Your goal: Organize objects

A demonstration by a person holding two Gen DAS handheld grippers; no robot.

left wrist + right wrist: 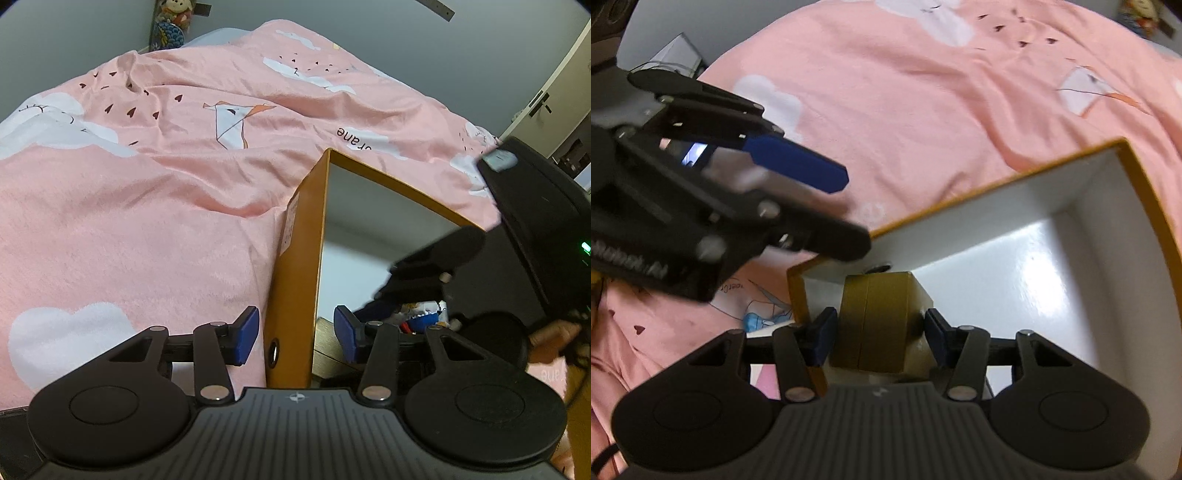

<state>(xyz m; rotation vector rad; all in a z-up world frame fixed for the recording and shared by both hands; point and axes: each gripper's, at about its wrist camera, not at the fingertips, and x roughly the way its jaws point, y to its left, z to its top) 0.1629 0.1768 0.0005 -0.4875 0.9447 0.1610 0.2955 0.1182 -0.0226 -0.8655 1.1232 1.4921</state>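
Note:
An open orange box [295, 258] with a glossy white inside [1015, 266] lies on the pink bedspread. My left gripper [296, 334] straddles the box's near wall. One blue pad is outside and one inside, with small gaps to the wall on both sides. In the right wrist view the left gripper [855, 212] reaches in from the upper left over that same wall. My right gripper [881, 339] is shut on a small olive-gold box [879, 321] and holds it above the orange box's white floor, near the corner.
The pink bedspread [147, 221] with white clouds and a bird print surrounds the box. A doll [173, 22] stands by the far wall, and a door with a dark handle [539, 103] is at the right. A person's hand [550, 332] grips the right tool.

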